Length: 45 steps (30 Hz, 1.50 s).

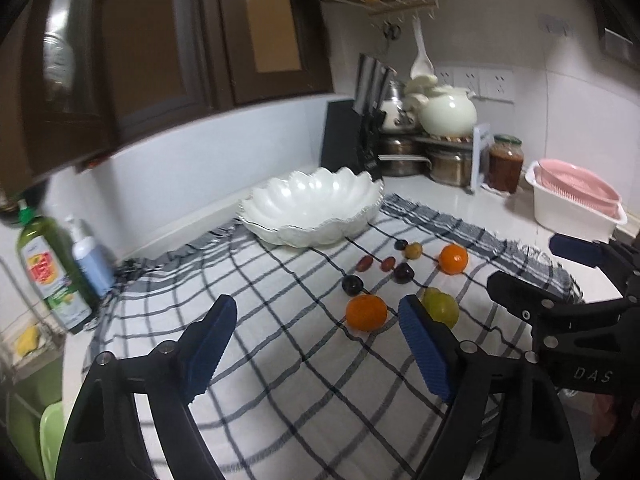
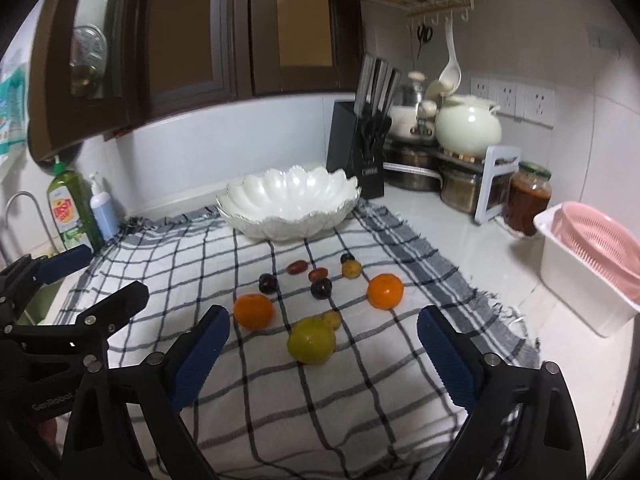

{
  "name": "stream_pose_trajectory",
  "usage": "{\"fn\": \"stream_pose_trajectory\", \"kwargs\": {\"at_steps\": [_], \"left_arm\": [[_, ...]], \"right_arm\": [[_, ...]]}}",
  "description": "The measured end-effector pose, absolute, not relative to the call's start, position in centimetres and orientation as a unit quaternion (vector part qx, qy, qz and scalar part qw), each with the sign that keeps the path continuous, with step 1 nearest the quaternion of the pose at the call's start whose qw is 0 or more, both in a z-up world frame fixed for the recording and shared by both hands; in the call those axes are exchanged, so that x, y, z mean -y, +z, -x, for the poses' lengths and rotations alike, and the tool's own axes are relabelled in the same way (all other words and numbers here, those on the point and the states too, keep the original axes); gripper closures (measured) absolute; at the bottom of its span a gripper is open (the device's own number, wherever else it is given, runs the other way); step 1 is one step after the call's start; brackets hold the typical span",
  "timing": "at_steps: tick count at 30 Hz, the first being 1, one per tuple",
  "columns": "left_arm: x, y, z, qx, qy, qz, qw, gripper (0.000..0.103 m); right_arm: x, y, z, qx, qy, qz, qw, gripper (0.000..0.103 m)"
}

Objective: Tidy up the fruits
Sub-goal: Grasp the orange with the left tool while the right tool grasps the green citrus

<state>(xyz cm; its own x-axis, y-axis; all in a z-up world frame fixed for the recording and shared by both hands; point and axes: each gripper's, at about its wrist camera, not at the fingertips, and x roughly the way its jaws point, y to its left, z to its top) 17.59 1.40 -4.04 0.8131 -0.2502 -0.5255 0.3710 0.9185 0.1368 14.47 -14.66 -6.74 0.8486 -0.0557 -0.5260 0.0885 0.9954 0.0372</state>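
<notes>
Two hand-held grippers poised over loose fruit on a kitchen counter. The left gripper (image 1: 316, 344) and the right gripper (image 2: 320, 352) are both held with fingers spread and nothing between the pads, angled down toward the fruit, presumably so that a piece can be straddled before closing. The fruit is scattered on a checked cloth (image 2: 280, 420): two oranges (image 2: 253, 311) (image 2: 385, 291), a large green fruit (image 2: 311, 340) nearest the right gripper with a small yellowish one touching it behind, and farther back several small dark and reddish fruits (image 2: 268, 283). None has yet been placed in the white scalloped bowl (image 2: 288, 204), which stands empty at the far edge of the cloth and is judged to be the intended container. The cloth is spread over a pale counter (image 2: 460, 224). Behind are a knife block (image 2: 352, 148), pots, a white teapot (image 2: 468, 128) and a jar (image 2: 528, 200); a pink colander in a white tub (image 2: 592, 264) sits to the right, bottles (image 2: 72, 208) to the left, dark cabinets above.
</notes>
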Motion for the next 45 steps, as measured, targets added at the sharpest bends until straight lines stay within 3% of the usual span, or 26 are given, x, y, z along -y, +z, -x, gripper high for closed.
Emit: {"fn": "stream_pose_trajectory", "kwargs": {"at_steps": [4,11,37,41,45], "left_arm": [[-1.0,-5.3,-20.0,-0.274,-0.191,-0.127,0.934,0.022],[-0.1,-7.9,-23.0,-0.300,-0.249,-0.152,0.908,0.032],[3.7,-13.8,-28.9,-0.380,-0.341,-0.162,0.844,0.044],[3.9,-14.4,-29.3,-0.395,-0.344,-0.158,0.837,0.056],[3.7,-14.5,-29.3,-0.397,-0.345,-0.151,0.837,0.056]], "right_arm": [[14.6,-7.9,-16.4,-0.297,-0.048,-0.039,0.953,0.014],[14.8,-10.0,-19.0,-0.342,-0.057,-0.068,0.936,0.023],[15.6,-15.3,-23.7,-0.432,-0.055,-0.161,0.886,0.047],[15.5,-15.6,-24.0,-0.437,-0.044,-0.169,0.882,0.054],[15.3,-15.6,-24.0,-0.435,-0.041,-0.165,0.884,0.055]]}}
